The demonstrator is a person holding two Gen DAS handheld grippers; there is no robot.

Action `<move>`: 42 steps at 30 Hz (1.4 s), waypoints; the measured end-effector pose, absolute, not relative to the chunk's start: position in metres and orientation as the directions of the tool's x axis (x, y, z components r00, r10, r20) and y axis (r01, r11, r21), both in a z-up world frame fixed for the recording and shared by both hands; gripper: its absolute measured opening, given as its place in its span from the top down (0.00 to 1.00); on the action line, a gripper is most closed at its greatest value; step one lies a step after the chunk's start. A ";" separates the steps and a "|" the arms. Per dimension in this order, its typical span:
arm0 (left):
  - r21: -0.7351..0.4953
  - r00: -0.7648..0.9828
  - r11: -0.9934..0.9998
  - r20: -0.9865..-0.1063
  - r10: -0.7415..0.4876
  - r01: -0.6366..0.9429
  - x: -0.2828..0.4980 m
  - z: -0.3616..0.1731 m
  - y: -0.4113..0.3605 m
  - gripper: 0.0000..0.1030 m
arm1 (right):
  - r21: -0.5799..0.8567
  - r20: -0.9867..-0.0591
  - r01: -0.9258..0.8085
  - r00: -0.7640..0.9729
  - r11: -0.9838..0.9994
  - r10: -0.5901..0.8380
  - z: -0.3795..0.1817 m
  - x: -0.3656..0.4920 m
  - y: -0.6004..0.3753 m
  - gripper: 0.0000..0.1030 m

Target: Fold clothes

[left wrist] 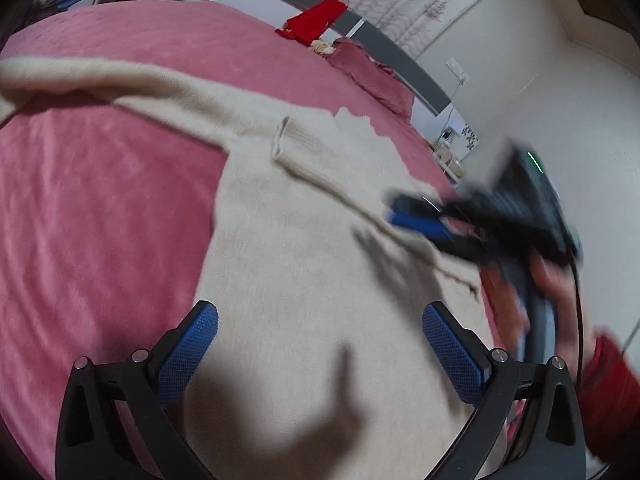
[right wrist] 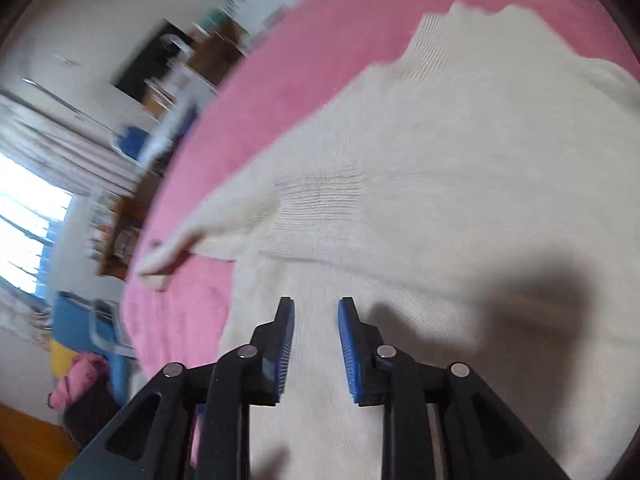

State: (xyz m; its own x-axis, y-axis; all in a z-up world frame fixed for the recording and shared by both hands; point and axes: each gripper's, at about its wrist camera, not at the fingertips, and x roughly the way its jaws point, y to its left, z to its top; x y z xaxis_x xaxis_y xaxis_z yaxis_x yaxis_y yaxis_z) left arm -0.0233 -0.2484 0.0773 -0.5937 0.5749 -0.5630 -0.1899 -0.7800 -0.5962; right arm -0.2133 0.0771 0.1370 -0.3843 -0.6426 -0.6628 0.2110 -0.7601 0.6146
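A cream knitted sweater (left wrist: 304, 240) lies spread on the pink bed cover (left wrist: 100, 200). Above it, the left hand-held gripper (left wrist: 320, 344) gapes wide; the right hand-held gripper (right wrist: 316, 340) stands narrowly parted, empty.

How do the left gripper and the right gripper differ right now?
The left gripper has its fingers spread wide; the right gripper shows only a narrow gap. The left looks sharp in its own view; the right is motion-blurred there. Both have blue pads, hold nothing, and hover over the cream sweater.

Left tool (left wrist: 320, 354) jaws wide; right tool (right wrist: 316, 346) jaws parted, empty.
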 end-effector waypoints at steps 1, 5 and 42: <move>-0.590 -0.604 -0.782 -0.554 0.573 -0.200 -0.031 0.081 -0.245 0.00 | 0.598 -0.671 0.202 -0.402 -0.775 -0.623 0.134 -0.208 0.088 0.77; -0.497 -0.644 -0.822 -0.539 0.543 -0.277 -0.081 0.101 -0.213 0.00 | 0.512 -0.688 0.069 -0.565 -0.856 -0.456 0.139 -0.204 0.179 0.74; 0.030 -0.588 -1.000 -0.808 -0.029 0.009 -0.172 0.070 -0.260 0.00 | 0.136 -0.809 0.229 -0.536 -0.964 -0.241 0.132 -0.278 -0.032 0.72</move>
State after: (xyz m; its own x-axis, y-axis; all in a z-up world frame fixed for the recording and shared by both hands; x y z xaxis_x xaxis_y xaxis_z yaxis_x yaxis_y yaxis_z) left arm -0.1723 -0.2600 0.0703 -0.5884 -0.0293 -0.8081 0.0086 -0.9995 0.0300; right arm -0.2781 -0.0320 0.1323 -0.5360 -0.2414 -0.8090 0.2292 -0.9639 0.1358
